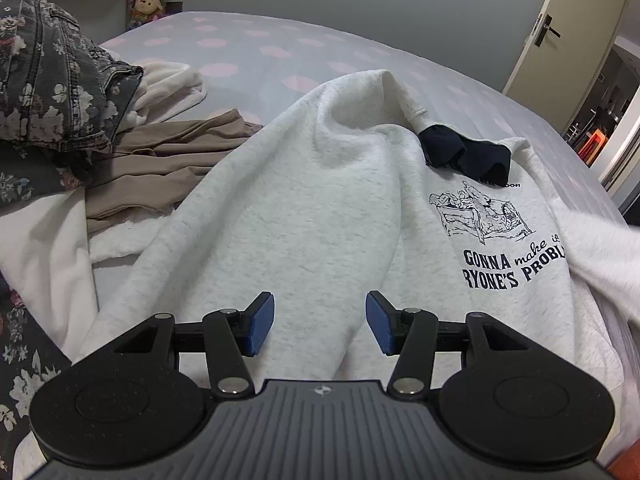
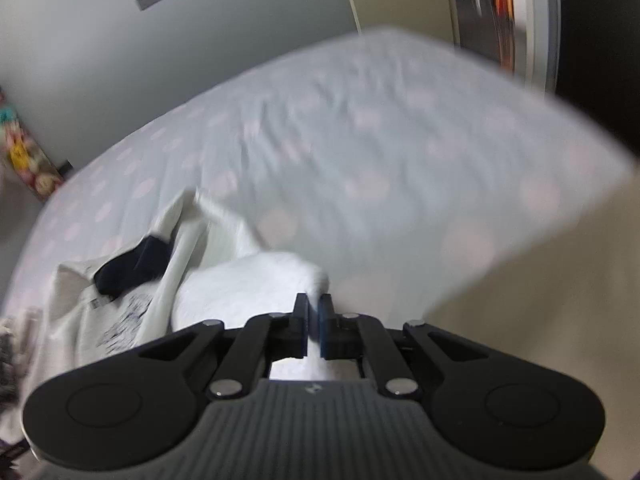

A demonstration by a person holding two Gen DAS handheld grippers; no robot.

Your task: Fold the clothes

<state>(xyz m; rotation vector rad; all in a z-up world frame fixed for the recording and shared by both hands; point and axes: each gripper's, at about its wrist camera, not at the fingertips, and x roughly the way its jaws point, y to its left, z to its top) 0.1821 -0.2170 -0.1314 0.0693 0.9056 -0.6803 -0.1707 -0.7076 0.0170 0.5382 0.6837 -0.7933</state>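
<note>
Here, grey sweatshirt [image 1: 304, 208] reads "GONNA make"; left gripper [image 1: 320, 322] jaws apart, empty; right gripper [image 2: 314, 326] jaws pinching sweatshirt.

One grey sweatshirt [image 1: 304, 200] spread at centre, bearing one printed drawing [image 1: 480, 210] at 3 o'clock and two lines of dark lettering just below. One navy collar [image 1: 464, 152] at 2 o'clock. One tan garment [image 1: 160, 160] at 9 o'clock. One floral denim garment [image 1: 44, 76] at 10 o'clock, atop one white fleece piece [image 1: 168, 84]. One bed [image 1: 256, 44] with many pink dots. Several plush toys [image 1: 146, 4] at 11 o'clock, exact number unclear. One door [image 1: 568, 24] with one handle [image 1: 546, 30] at 1 o'clock. Two tools: left tool [image 1: 320, 322], right tool [image 2: 314, 326], each with two blue pads.
</note>
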